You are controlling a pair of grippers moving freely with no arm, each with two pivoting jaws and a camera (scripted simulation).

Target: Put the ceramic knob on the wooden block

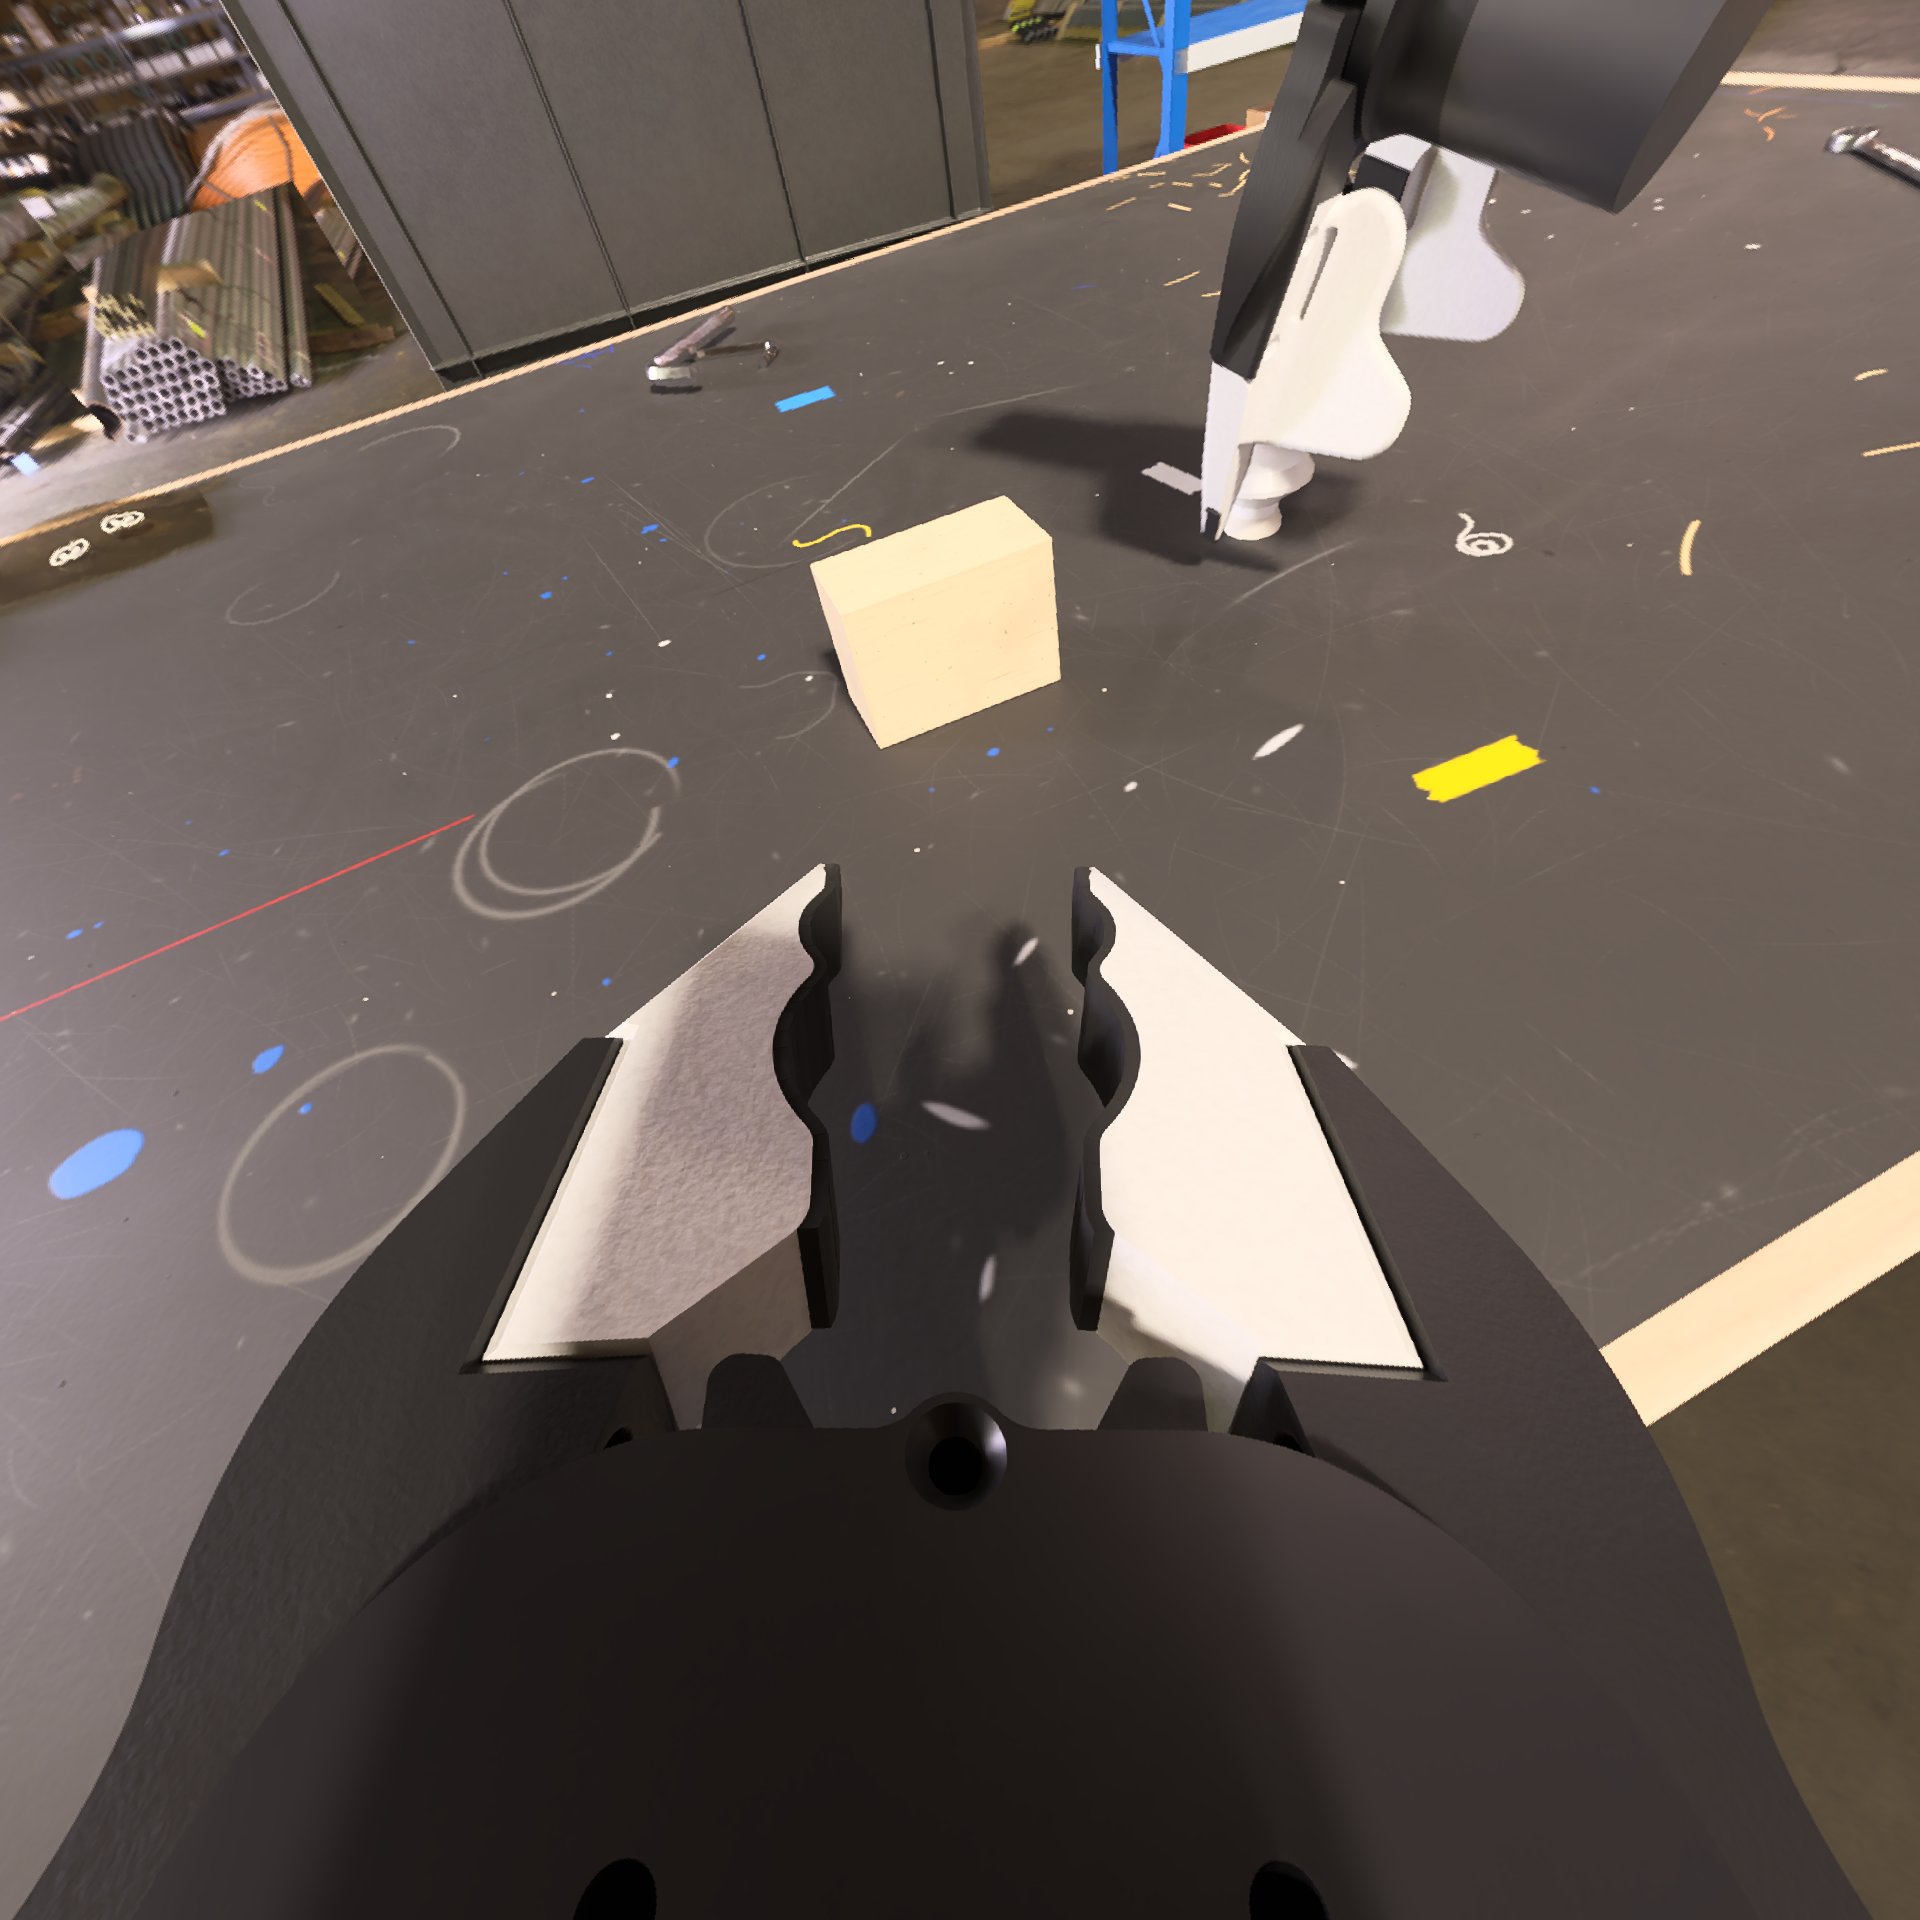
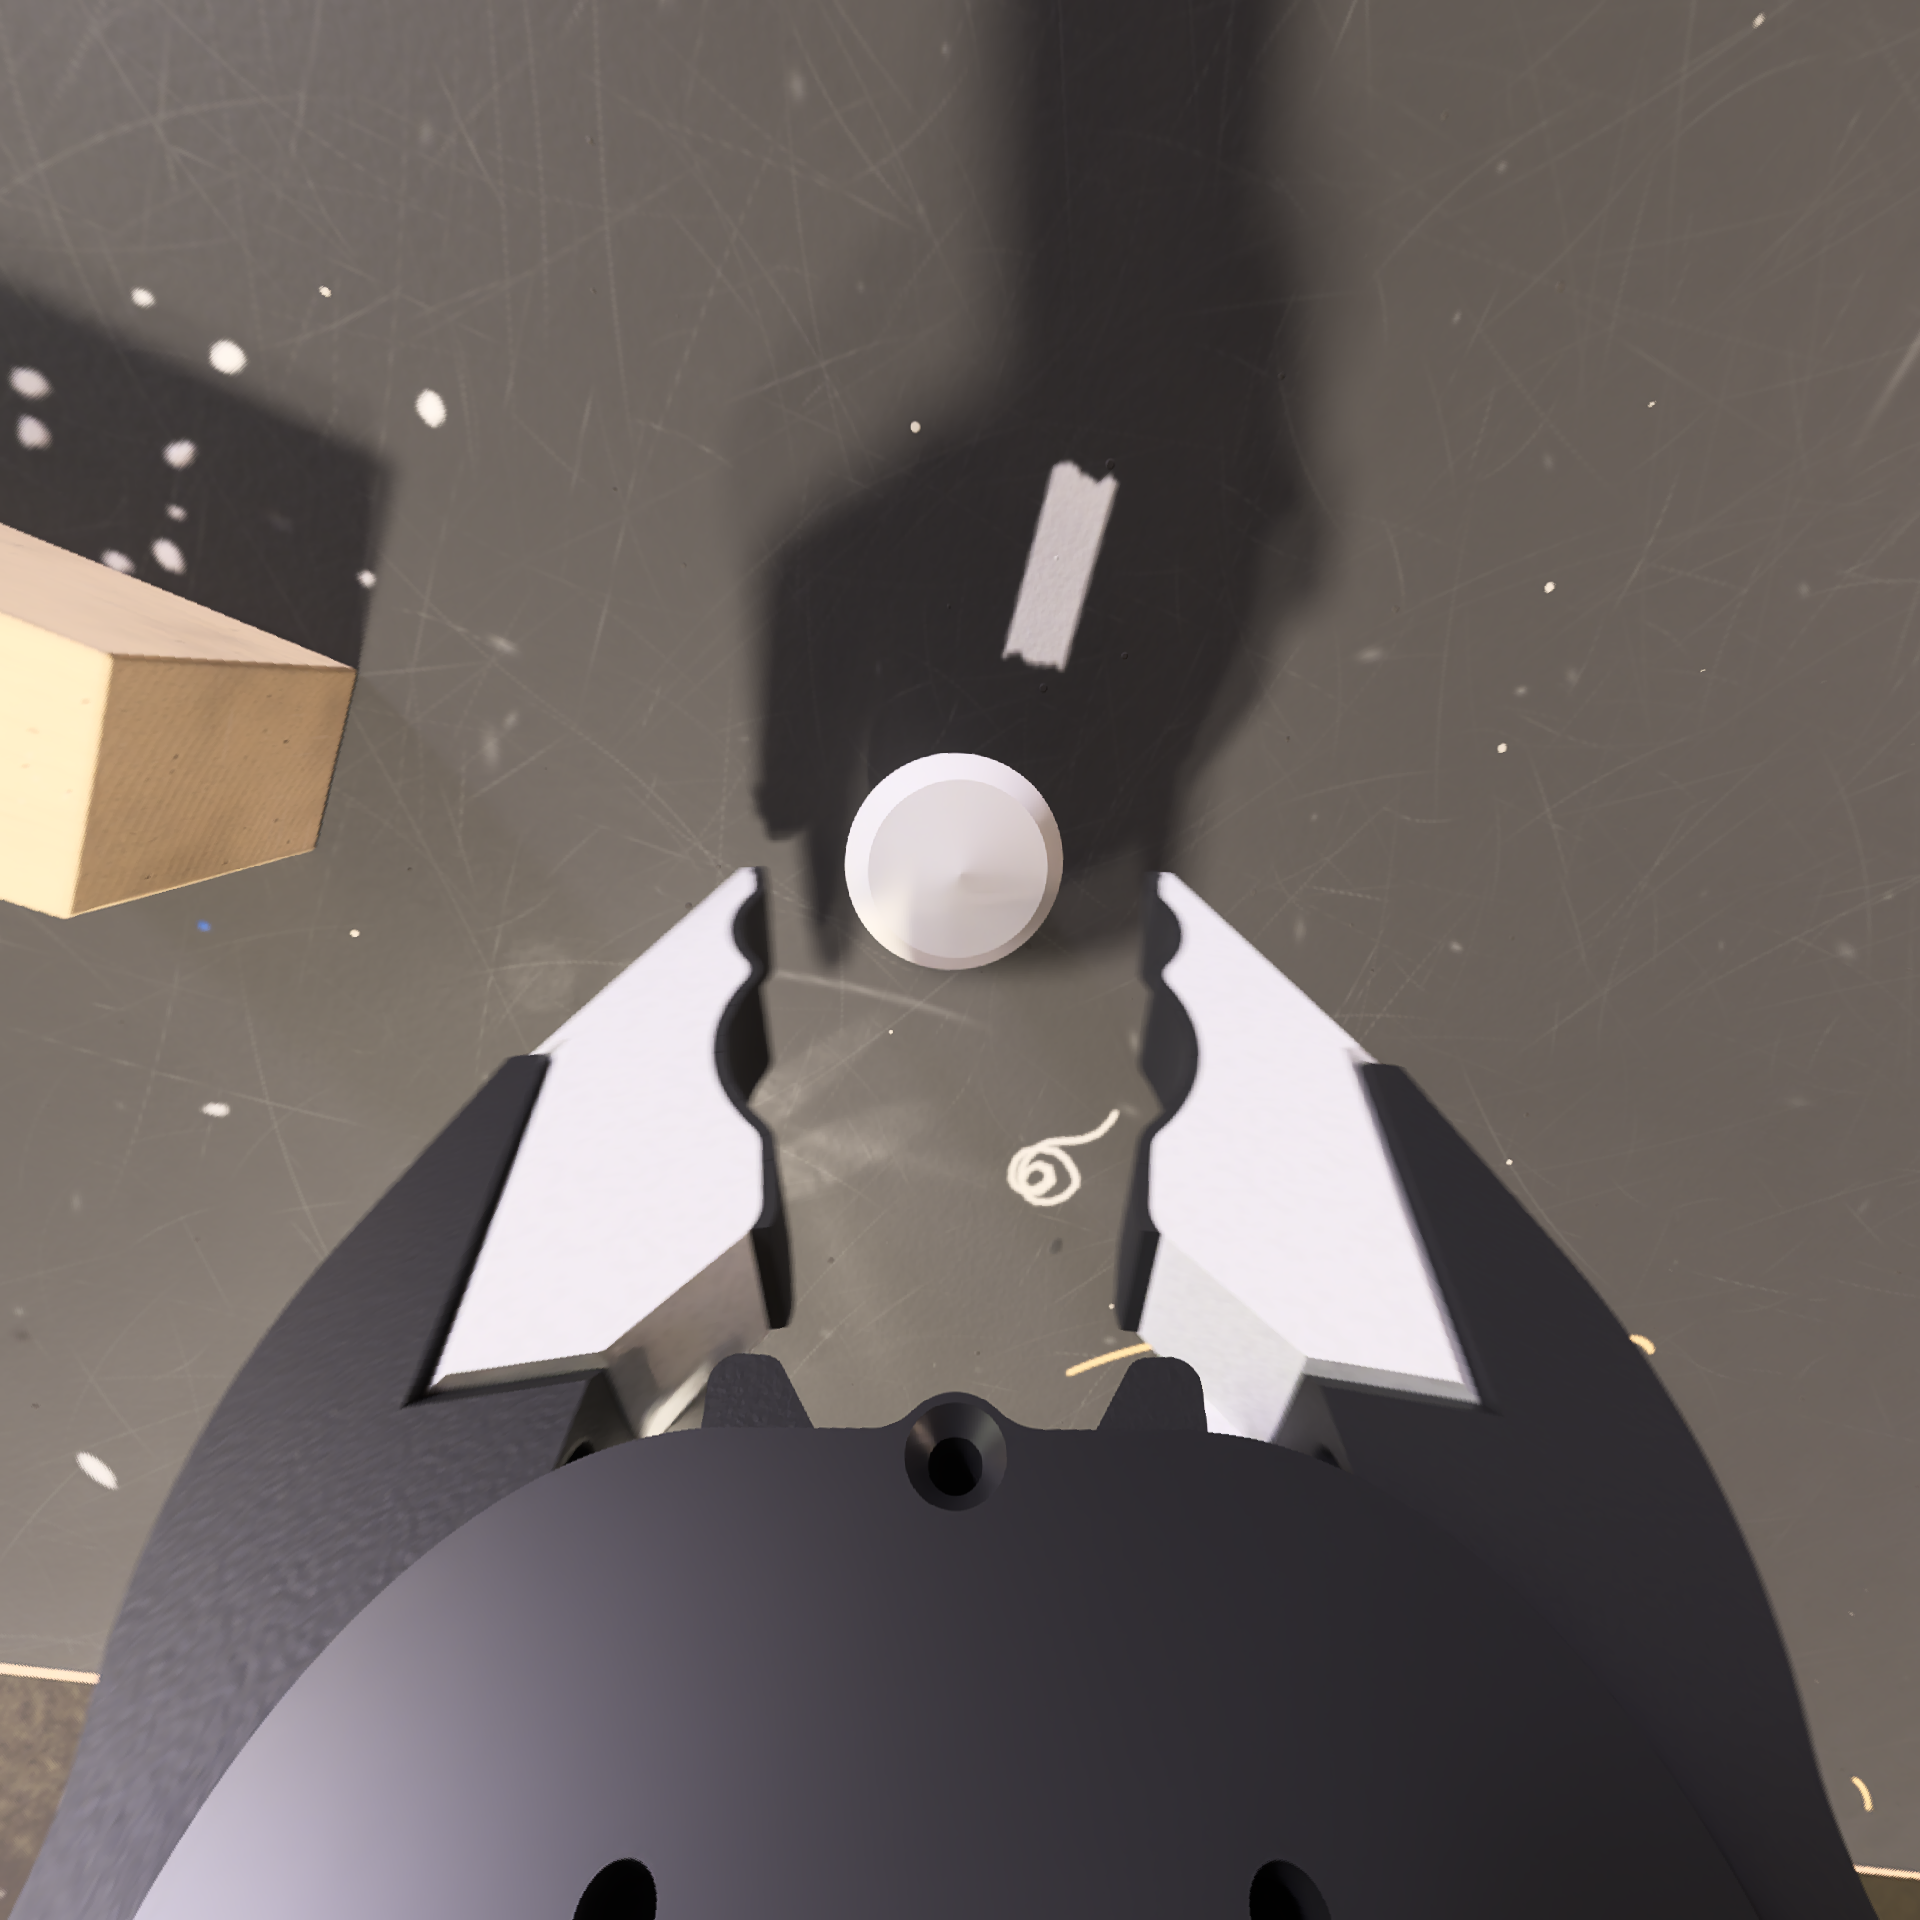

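1. The ceramic knob (image 2: 953, 860) is white and stands on the dark tabletop (image 2: 1558, 416) with its broad round cap up and its narrower foot down. In the left wrist view it can be seen resting on the surface, not lifted. Cap-up, it offers a neck below the cap for fingers to close under.

2. The right gripper (image 2: 956, 894) points down over the knob with its jaws spread apart and nothing between them. The knob lies just past the fingertips and roughly centred on the gap, which suggests an approach lined up for a straddling grasp from above. In the left wrist view one fingertip sits just beside the knob's foot; contact cannot be confirmed.

3. The wooden block (image 1: 940, 618), pale and rectangular, rests flat on the table near the knob, with a clear gap between them. Its top face is bare and level, so it is ready to receive the knob; the carry looks short.

4. The left gripper (image 1: 956, 894) hangs well back from the block, jaws apart and empty, apparently kept clear of the working area.

5. A strip of white tape (image 2: 1060, 561) lies on the table just beyond the knob, inside the gripper's shadow.
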